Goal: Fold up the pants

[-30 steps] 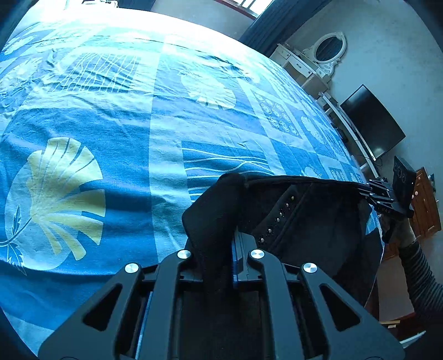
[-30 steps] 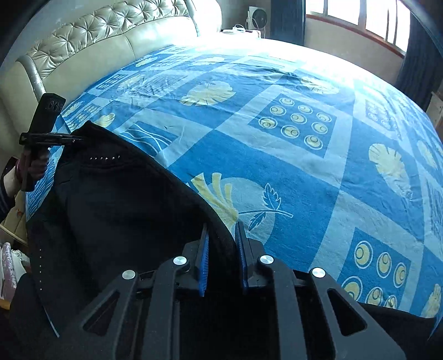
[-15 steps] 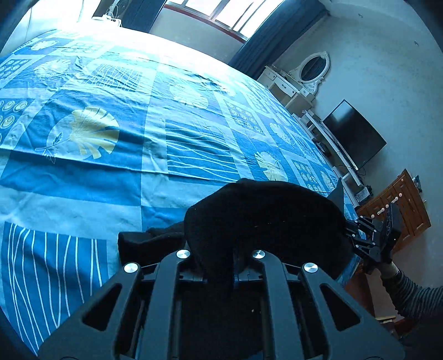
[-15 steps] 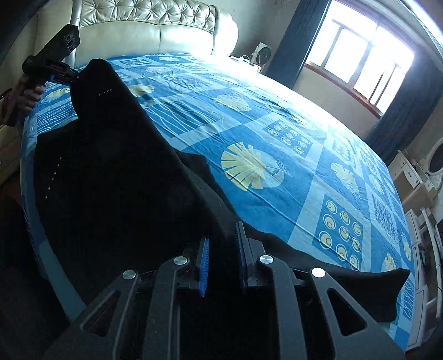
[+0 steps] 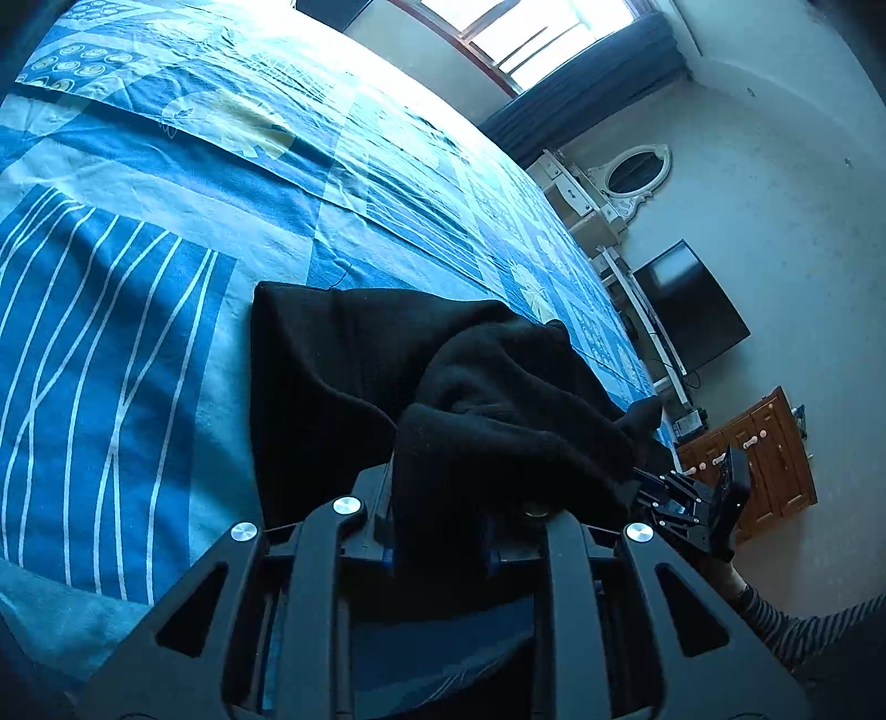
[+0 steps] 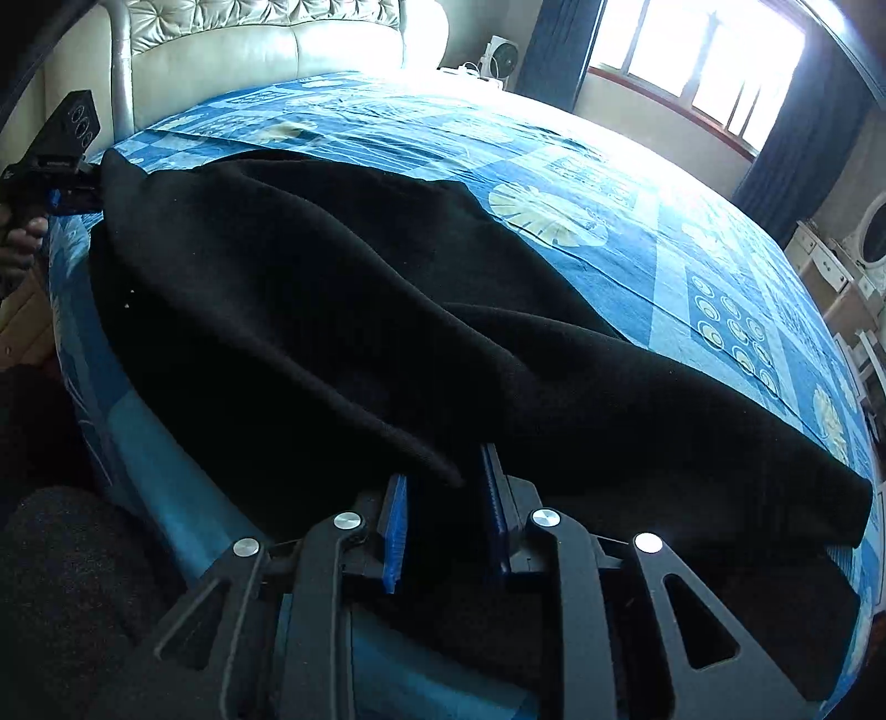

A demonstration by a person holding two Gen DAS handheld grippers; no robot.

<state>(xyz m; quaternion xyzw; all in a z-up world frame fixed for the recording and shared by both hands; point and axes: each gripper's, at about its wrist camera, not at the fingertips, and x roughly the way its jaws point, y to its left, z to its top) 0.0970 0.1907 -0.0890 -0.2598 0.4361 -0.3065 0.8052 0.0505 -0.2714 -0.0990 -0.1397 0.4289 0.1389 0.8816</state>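
Observation:
The black pants [image 6: 343,310] lie stretched along the near edge of the bed, seen across the right wrist view. My right gripper [image 6: 446,498] holds one end of them, with cloth between its blue pads [image 6: 396,515]. My left gripper [image 5: 440,515] is shut on the other end, where the pants [image 5: 470,387] bunch up over its fingers. In the right wrist view the left gripper [image 6: 66,188] shows at the far left, gripping the pants' corner. In the left wrist view the right gripper [image 5: 686,504] shows at the lower right, beside the bunched cloth.
The bed [image 5: 166,232] has a blue patterned cover. A cream padded headboard [image 6: 266,50] is at the back. A wooden cabinet [image 5: 769,443], a television [image 5: 686,310] and a white dresser with oval mirror [image 5: 631,177] stand past the bed's foot.
Both grippers have come down and back toward the bed's near edge. The pants, held up and hanging before, now lie spread along the cover.

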